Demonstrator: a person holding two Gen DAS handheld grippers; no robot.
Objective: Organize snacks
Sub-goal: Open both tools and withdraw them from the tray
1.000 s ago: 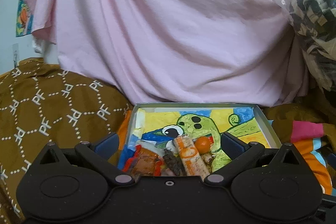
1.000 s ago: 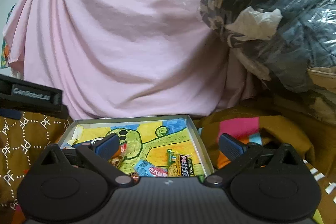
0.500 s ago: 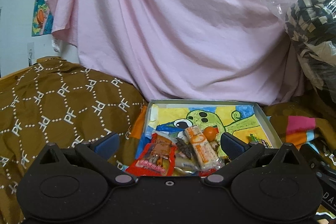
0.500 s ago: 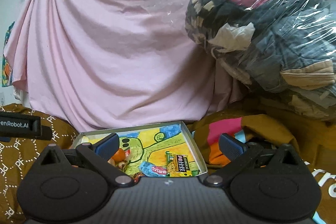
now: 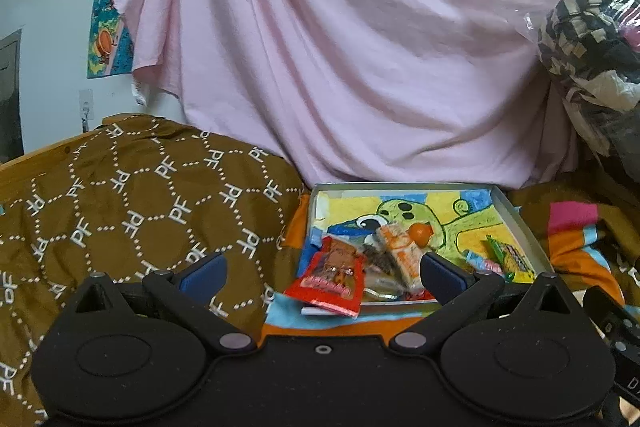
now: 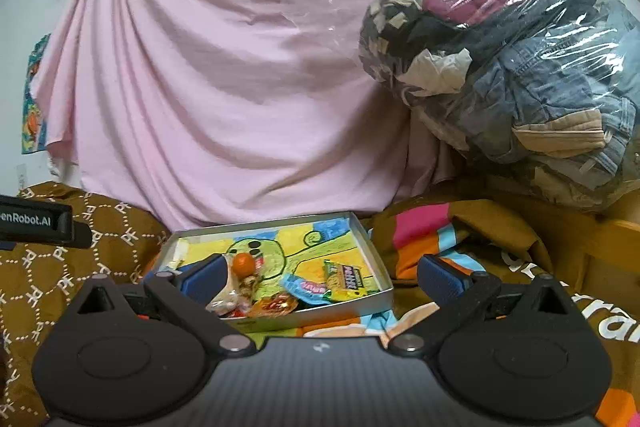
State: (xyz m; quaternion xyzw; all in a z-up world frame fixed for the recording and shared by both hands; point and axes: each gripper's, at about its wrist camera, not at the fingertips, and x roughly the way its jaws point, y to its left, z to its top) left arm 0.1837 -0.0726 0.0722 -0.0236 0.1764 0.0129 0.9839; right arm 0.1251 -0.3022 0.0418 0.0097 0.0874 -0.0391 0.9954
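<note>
1. Two grippers, both with jaws spread wide and nothing between them, hang short of the tin tray (image 5: 520,223) that I take as my landmark; the left gripper (image 5: 322,273) and the right gripper (image 6: 320,273) each face it from the near side.
2. Most snacks already lie inside the tray, bunched at its near end over the green cartoon drawing on its floor: an orange-and-white bar (image 5: 400,255), a small orange ball (image 6: 244,264), a pink-and-blue packet (image 6: 304,285) and a yellow-green packet (image 6: 346,277) toward the near right corner.
3. One red packet (image 5: 332,281) breaks the order, draped over the tray's near left rim, half in and half out on the striped cloth.
4. By my reading the sorting is well advanced but not finished: the red packet wants seating inside, and the heap at the near end looks unsorted, though I cannot tell what final layout is meant.
5. From the left wrist camera the red packet sits just ahead of the open jaws, nearer the right finger than the left and not touching either.
6. Beyond the tray hangs a pink sheet (image 6: 224,87); a plastic-wrapped bundle of clothes (image 6: 500,67) sits to its far right.
</note>
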